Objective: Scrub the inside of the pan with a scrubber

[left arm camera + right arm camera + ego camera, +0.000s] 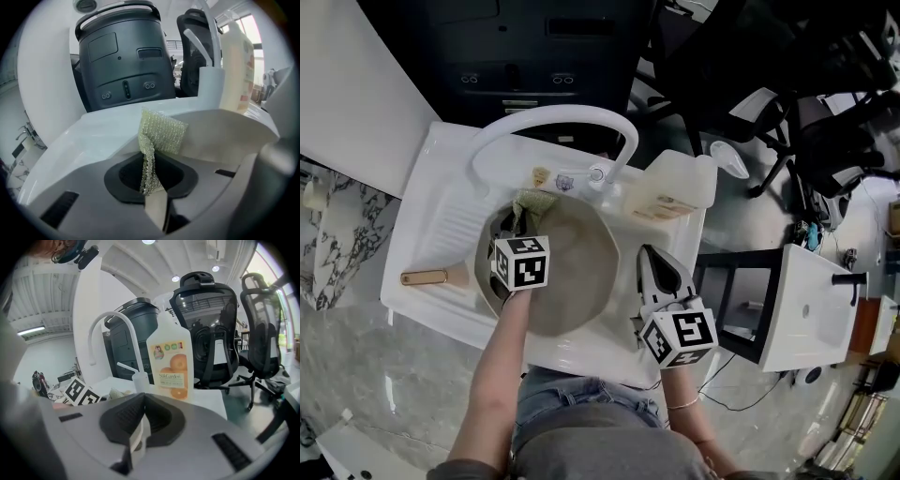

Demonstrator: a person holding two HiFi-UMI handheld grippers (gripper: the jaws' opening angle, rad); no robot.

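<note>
Two office chairs [206,333] stand beyond the white sink [441,220] holding the pan [577,272].

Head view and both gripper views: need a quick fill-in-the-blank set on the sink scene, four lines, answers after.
1. The left tool is shut on the ____.
2. The pan sits in the ____.
3. Its handle points toward the person's ____ side.
4. The right tool has its jaws ____ (open/shut), with nothing between them.
Missing words: scrubber; sink; left; shut.
</note>
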